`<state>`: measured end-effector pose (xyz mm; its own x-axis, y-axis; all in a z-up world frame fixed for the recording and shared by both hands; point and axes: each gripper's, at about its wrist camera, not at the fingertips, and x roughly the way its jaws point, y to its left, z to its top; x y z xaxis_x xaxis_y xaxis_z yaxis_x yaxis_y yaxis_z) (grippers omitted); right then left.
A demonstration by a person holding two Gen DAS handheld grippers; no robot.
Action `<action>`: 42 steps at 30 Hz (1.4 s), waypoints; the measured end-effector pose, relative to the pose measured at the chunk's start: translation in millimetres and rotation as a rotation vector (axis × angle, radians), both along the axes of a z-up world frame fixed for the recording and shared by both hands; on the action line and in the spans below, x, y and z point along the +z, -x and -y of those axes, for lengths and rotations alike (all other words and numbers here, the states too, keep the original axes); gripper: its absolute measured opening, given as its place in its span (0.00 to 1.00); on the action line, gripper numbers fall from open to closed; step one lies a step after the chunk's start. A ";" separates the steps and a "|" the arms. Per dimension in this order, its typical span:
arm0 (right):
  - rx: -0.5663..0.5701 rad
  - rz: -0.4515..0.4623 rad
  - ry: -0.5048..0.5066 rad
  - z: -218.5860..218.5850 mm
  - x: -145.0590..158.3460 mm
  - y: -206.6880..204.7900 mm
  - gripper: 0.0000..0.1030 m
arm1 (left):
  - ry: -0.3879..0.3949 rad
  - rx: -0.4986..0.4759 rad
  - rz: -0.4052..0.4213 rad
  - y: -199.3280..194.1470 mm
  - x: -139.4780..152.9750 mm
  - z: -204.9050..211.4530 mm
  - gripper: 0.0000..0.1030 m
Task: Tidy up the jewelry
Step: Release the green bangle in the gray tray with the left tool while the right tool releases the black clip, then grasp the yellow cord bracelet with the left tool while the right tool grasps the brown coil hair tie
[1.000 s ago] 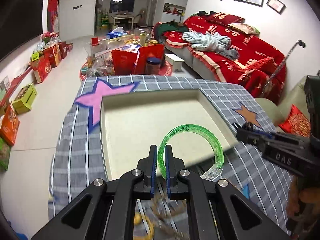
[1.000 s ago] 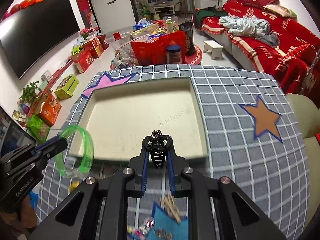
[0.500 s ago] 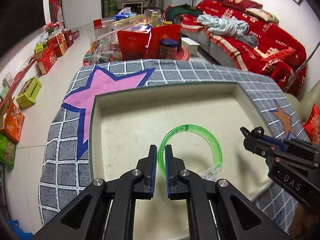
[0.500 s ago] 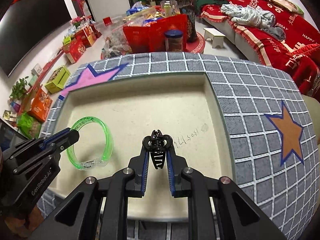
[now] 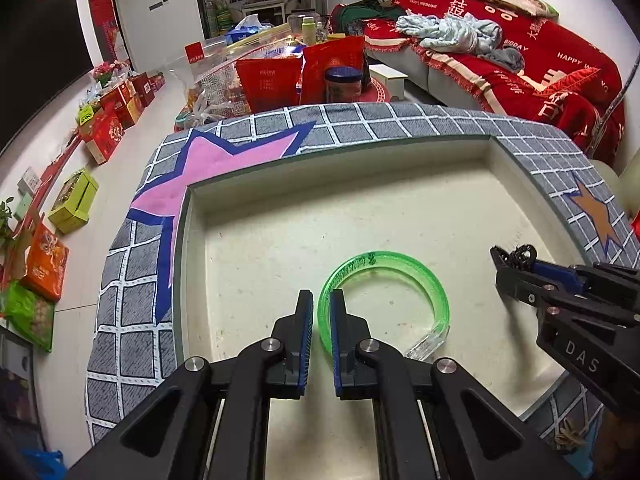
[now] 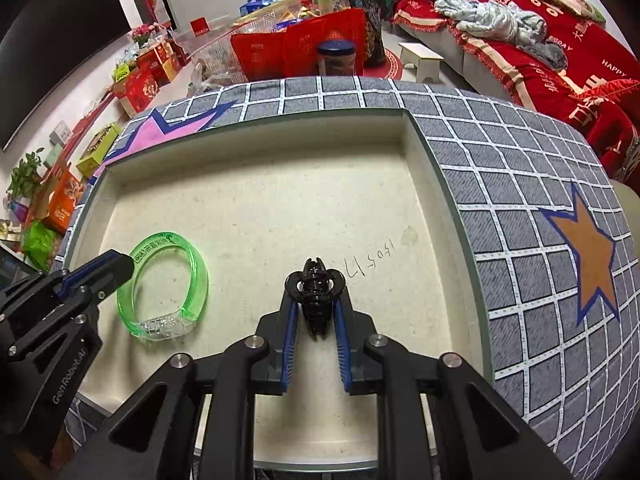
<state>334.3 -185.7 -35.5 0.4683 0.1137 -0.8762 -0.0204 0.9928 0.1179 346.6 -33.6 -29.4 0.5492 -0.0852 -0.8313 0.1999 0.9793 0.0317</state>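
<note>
My left gripper (image 5: 322, 300) is shut on the rim of a clear green bracelet (image 5: 400, 258), low over the floor of the cream tray (image 5: 184, 240). In the right wrist view the bracelet (image 6: 192, 264) hangs from the left gripper (image 6: 120, 268) at the tray's left side. My right gripper (image 6: 316, 292) is opening. A black claw hair clip (image 6: 316, 308) sits between its fingers on the tray (image 6: 440, 184) floor, with gaps showing beside the pads. In the left wrist view the right gripper (image 5: 504, 256) enters from the right with the clip (image 5: 522, 254) at its tips.
The tray lies on a grey checked cloth (image 6: 520, 200) with a pink star (image 5: 224, 160) and an orange star (image 6: 588, 252). A small brown ornament (image 5: 568, 438) lies on the cloth near the front. Red bags (image 5: 332, 68) and a jar stand beyond the far edge; a red sofa (image 5: 540, 60) is at the right.
Both grippers have come forward and down from the tray's near edge to low over its floor. The right jaws have spread apart around the hair clip. The left grip is unchanged.
</note>
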 end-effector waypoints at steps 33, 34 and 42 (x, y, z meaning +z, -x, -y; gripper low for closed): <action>-0.114 0.127 -0.203 36.5 66.3 92.4 0.66 | 0.045 0.022 0.141 33.3 45.8 -5.8 1.00; -0.114 0.124 -0.203 37.3 66.5 96.4 0.69 | 0.046 0.015 0.142 36.5 47.8 -5.1 1.00; -0.153 0.150 -0.274 51.2 68.6 141.2 0.81 | 0.034 0.022 0.144 75.5 57.6 -24.2 1.00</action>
